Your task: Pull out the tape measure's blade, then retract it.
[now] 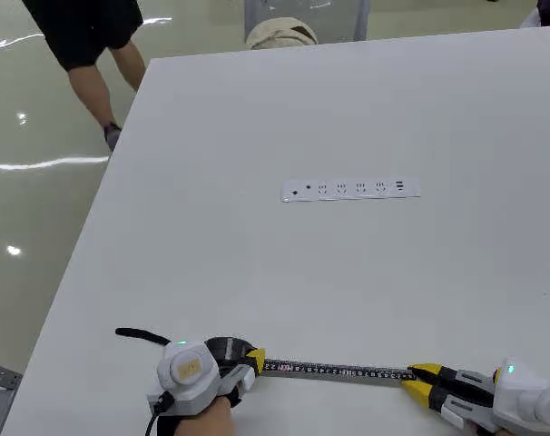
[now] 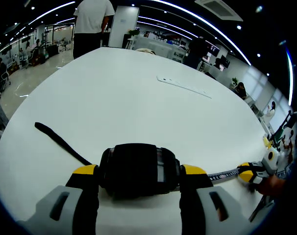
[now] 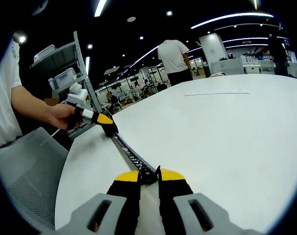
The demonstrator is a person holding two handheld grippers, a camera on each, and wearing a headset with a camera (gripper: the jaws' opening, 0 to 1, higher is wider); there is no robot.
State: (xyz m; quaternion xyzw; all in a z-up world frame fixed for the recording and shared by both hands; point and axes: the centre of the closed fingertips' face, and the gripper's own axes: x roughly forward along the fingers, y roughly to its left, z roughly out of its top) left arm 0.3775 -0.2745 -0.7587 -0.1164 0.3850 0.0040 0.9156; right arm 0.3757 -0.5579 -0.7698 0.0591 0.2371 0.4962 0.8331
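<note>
A black tape measure rests on the white table near its front edge, and my left gripper is shut on its case. The case's black wrist strap trails off to the left. The dark blade runs out to the right along the table. My right gripper is shut on the blade's end. In the right gripper view the blade stretches back to the left gripper.
A white power strip lies flat at the middle of the table. A person stands on the glossy floor past the table's far left corner. A pale chair back shows at the far edge.
</note>
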